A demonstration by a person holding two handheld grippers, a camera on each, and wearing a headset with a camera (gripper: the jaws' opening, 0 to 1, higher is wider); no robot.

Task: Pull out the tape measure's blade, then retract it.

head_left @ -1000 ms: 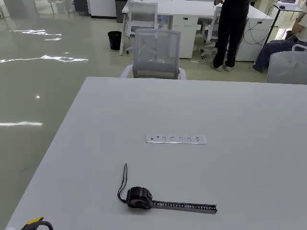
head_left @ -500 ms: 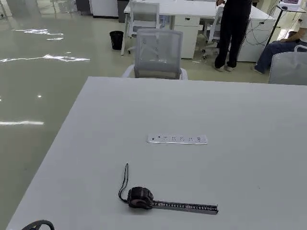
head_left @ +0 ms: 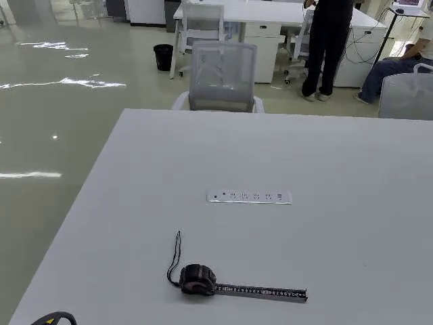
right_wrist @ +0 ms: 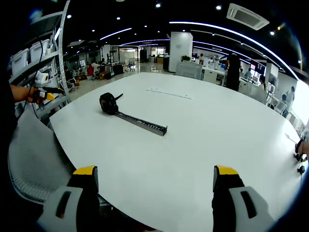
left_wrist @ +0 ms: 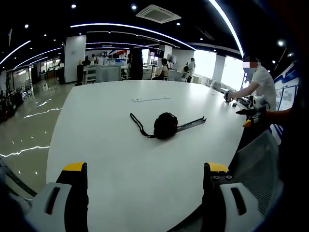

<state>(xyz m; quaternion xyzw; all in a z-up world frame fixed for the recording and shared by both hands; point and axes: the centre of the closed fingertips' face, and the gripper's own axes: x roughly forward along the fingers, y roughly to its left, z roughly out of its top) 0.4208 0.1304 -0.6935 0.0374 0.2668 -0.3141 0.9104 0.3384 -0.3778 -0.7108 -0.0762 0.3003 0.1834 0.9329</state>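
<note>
White table (head_left: 270,149) bears tape measure (head_left: 197,278), blade (head_left: 260,292) seemingly part-out; left gripper (left_wrist: 146,167) and right gripper (right_wrist: 157,170) fingers (right_wrist: 86,172) wide, empty.

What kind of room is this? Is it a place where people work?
Most likely a big open office. There is a large white table with a power strip on it, a mesh office chair at its far side, and more desks across the shiny floor.

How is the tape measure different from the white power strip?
The tape measure is black and roundish; the power strip is white, flat and long. The tape measure has a cord and its blade sticks out; the power strip shows neither. Both lie on the table.
</note>
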